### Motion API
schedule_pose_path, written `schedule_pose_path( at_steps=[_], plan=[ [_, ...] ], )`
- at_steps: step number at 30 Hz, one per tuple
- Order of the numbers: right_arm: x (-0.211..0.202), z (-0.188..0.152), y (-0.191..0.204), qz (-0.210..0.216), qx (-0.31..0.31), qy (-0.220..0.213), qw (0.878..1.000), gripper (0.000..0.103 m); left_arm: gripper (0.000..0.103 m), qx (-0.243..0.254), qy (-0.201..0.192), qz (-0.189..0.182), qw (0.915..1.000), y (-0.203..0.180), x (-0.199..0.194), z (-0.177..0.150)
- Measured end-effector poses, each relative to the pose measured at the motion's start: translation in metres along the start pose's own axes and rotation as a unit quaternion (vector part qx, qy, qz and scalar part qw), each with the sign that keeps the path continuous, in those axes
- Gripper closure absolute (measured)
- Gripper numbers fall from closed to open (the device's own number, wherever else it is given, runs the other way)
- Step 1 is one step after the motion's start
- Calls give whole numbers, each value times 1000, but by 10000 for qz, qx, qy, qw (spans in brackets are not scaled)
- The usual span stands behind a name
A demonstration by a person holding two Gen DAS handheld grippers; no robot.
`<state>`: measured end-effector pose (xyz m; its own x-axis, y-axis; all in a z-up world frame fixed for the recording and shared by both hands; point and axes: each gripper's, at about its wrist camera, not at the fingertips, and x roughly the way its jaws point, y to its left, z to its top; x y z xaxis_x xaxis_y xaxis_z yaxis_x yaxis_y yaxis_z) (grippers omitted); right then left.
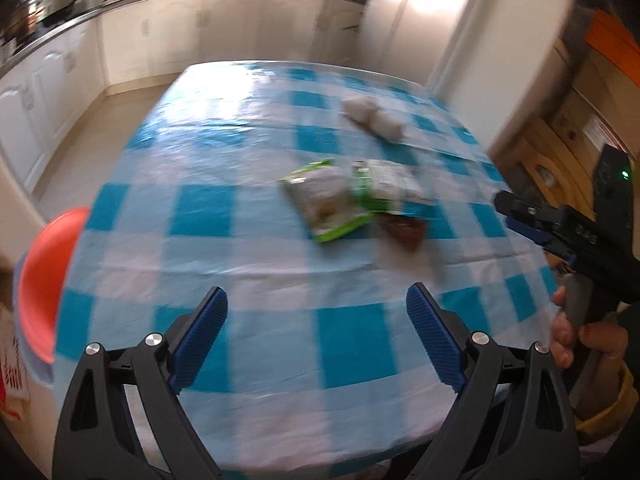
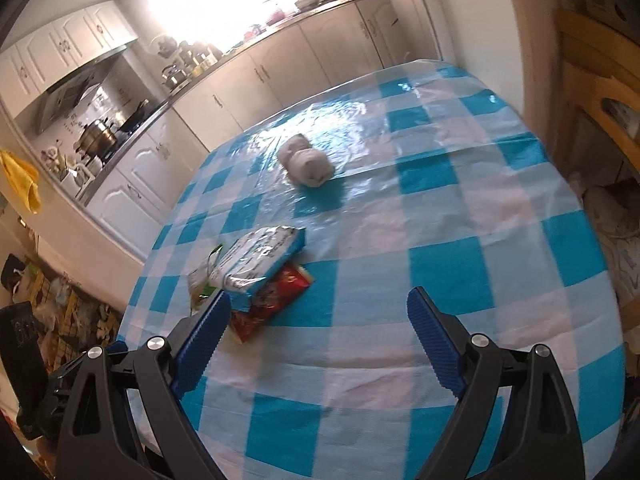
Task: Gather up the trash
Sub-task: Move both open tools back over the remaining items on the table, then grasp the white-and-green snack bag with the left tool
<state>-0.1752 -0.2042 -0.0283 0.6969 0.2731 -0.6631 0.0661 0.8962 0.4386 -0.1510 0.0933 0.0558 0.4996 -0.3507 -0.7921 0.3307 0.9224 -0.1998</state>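
Trash lies on a table with a blue and white checked cloth (image 1: 248, 264) (image 2: 440, 272). A green snack bag (image 1: 324, 200) (image 2: 202, 284), a silver and green wrapper (image 1: 386, 186) (image 2: 260, 260) and a dark red wrapper (image 1: 404, 230) (image 2: 268, 300) overlap near the middle. Crumpled white tissue balls (image 1: 374, 116) (image 2: 306, 160) lie farther back. My left gripper (image 1: 316, 340) is open and empty above the near table edge. My right gripper (image 2: 318, 340) is open and empty, its left finger just short of the wrappers; it also shows at the right of the left wrist view (image 1: 568, 236).
An orange-lined bin (image 1: 44, 288) stands off the table's left edge. White kitchen cabinets (image 1: 132, 44) and a worktop (image 2: 168, 96) with pots run behind the table. A wooden chair (image 2: 600, 120) and boxes stand to the right.
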Motion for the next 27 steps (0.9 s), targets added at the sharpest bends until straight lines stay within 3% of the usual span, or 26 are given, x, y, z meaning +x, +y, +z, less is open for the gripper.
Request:
schedule_pose_path(
  at_steps=[10,22,27],
  plan=[
    [-10,2,-25,-70,170,-101,9998,14,12,619,147,-417,9971,-56,38,34],
    [-1,11,-48,-157,236,-62,9996,14,12,932,346,-60,9950,-77,100,74],
    [8,12,-54,-144,290,34,9995,14,12,834,409,-94,9956,-72,112,82]
  ],
)
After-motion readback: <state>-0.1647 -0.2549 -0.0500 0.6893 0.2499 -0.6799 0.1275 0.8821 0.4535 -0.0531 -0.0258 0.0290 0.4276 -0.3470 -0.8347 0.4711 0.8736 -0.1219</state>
